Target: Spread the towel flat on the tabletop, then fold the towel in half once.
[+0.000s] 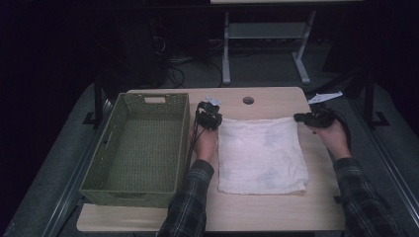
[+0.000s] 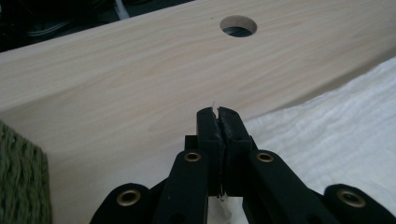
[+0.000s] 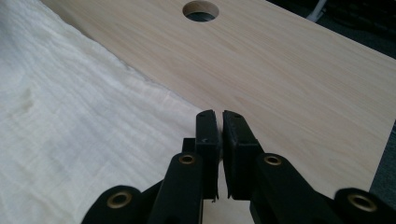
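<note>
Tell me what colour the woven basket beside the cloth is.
The basket is olive green with a woven weave, best seen in the high view.

No lettering, label, brand or number reads anywhere here: nothing legible on the white cloth [image 1: 261, 154], the green basket [image 1: 133, 148] or the wooden desk [image 1: 276, 212].

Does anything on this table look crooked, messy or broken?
Nothing broken or spilled. The white cloth lies a bit unevenly: its near edge is rumpled and its sides slant. The left gripper is shut at the cloth's far left corner, the right gripper at the far right one. The green basket sits straight.
</note>
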The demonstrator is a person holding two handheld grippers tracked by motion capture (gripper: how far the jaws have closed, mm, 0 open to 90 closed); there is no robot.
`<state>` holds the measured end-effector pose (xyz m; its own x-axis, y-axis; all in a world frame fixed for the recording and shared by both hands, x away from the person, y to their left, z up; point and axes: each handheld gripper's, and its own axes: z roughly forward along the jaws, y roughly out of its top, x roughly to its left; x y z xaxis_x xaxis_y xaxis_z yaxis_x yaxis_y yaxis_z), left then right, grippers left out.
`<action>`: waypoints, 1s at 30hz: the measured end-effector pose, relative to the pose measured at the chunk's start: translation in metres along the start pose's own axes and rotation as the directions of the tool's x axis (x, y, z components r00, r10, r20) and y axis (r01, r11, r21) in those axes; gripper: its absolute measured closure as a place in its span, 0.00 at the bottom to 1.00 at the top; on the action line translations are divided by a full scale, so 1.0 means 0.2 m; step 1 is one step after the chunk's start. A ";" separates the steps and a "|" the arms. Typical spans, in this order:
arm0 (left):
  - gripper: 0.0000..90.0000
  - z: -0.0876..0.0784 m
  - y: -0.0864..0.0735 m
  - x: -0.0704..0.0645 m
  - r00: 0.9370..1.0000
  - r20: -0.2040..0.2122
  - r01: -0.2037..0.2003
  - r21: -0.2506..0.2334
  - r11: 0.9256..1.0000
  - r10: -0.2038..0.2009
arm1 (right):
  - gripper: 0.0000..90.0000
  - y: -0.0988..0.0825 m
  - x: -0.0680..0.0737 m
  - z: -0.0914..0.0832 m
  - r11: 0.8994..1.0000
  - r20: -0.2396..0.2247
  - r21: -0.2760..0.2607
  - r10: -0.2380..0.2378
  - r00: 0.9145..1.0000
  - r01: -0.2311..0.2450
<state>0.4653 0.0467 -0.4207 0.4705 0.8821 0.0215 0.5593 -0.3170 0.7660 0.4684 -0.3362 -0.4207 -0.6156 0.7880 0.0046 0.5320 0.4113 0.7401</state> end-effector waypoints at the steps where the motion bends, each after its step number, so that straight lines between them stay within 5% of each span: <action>1: 0.98 0.00 0.00 0.00 1.000 0.000 0.000 0.000 1.000 0.000 | 0.94 0.00 0.00 0.00 1.000 0.000 0.000 0.000 1.000 0.000; 10: 0.96 0.17 0.01 0.02 1.000 0.019 0.006 0.031 1.000 -0.007 | 0.87 0.00 -0.06 0.14 0.996 0.000 0.070 0.049 0.999 -0.049; 22: 0.70 0.24 -0.05 0.04 1.000 0.026 0.003 0.127 0.992 -0.006 | 0.78 -0.06 -0.11 0.19 0.990 -0.023 0.089 0.112 0.993 -0.109; 30: 0.71 0.27 -0.07 0.04 1.000 0.020 0.014 0.148 0.989 -0.018 | 0.81 -0.11 -0.11 0.25 0.985 -0.030 0.108 0.138 0.990 -0.134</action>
<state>0.4974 0.0396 -0.4661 0.4744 0.8803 -0.0050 0.6608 -0.3523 0.6628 0.4989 -0.3399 -0.4700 -0.5535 0.8232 0.1265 0.6690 0.3490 0.6562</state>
